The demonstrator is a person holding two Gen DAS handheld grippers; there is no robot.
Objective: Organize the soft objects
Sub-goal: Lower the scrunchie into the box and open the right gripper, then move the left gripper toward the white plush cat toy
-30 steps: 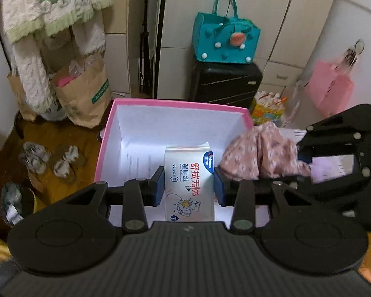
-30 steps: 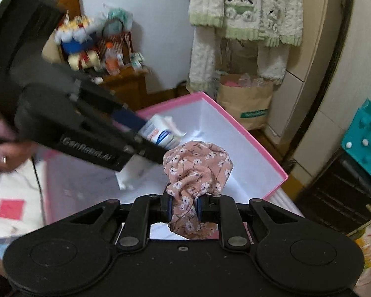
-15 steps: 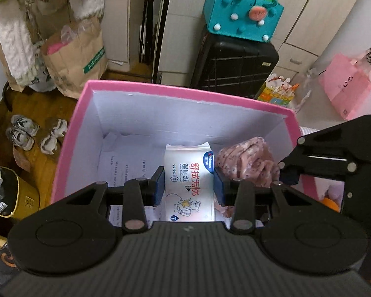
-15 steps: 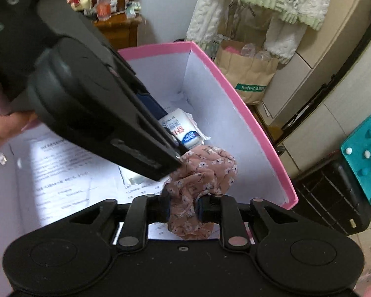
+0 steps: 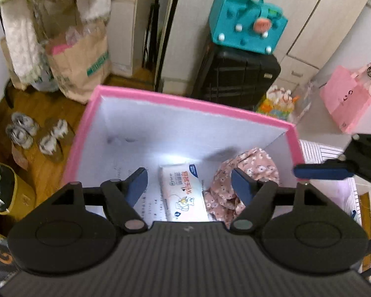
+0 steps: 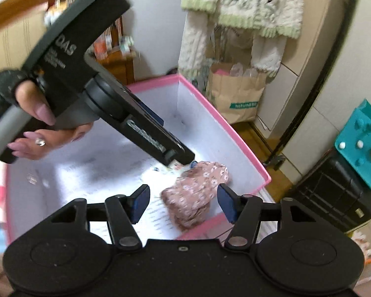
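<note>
release is under way on both sides. left gripper [image 5: 189,182]: jaws are opening; a second ago they pinched the wet-wipe pack [image 5: 183,193], which now lies flat on the floor of the pink box [image 5: 190,104], between the spread pads but touching neither. just to its right the floral cloth [image 5: 237,178] sits bunched on the box floor against the right wall, touching the pack. right gripper [image 6: 183,203]: jaws are also opening; the cloth it clamped a second ago rests loose below and between the pads, free of both. the person's hand [image 6: 34,128] holds the left gripper above the box. judgement: both soft items are deposited; each gripper can be lifted clear and sent for any remaining item.
</note>
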